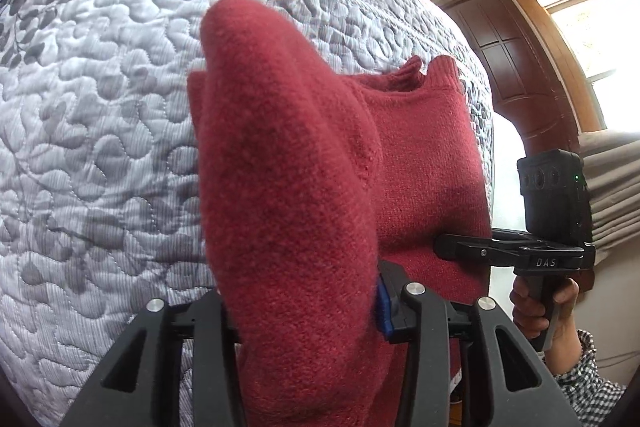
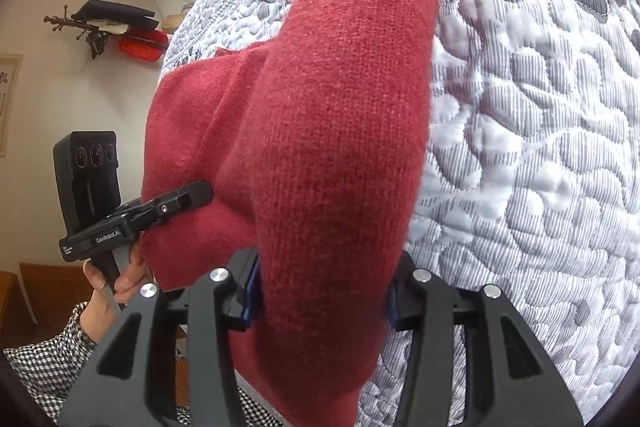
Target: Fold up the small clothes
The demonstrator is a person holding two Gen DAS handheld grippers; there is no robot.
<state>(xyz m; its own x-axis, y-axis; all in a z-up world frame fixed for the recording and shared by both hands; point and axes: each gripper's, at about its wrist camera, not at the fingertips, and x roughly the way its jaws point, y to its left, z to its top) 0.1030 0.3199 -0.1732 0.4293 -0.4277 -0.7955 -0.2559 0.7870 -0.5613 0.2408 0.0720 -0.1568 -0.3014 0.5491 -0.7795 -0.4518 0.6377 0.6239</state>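
Both grippers, left [image 1: 304, 311] and right [image 2: 320, 301], clamp a red sweater [image 1: 424, 163] (sleeves lifted) over the quilted bedspread [image 1: 100, 127].

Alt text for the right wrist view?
A red sweater lies on a grey quilt, one sleeve clamped in the right gripper. At left, the left gripper pinches the sweater's edge.

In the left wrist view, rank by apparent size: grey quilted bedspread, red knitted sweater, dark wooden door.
1. Grey quilted bedspread
2. Red knitted sweater, enlarged by nearness to the camera
3. Dark wooden door, farther off, so true size is unsure
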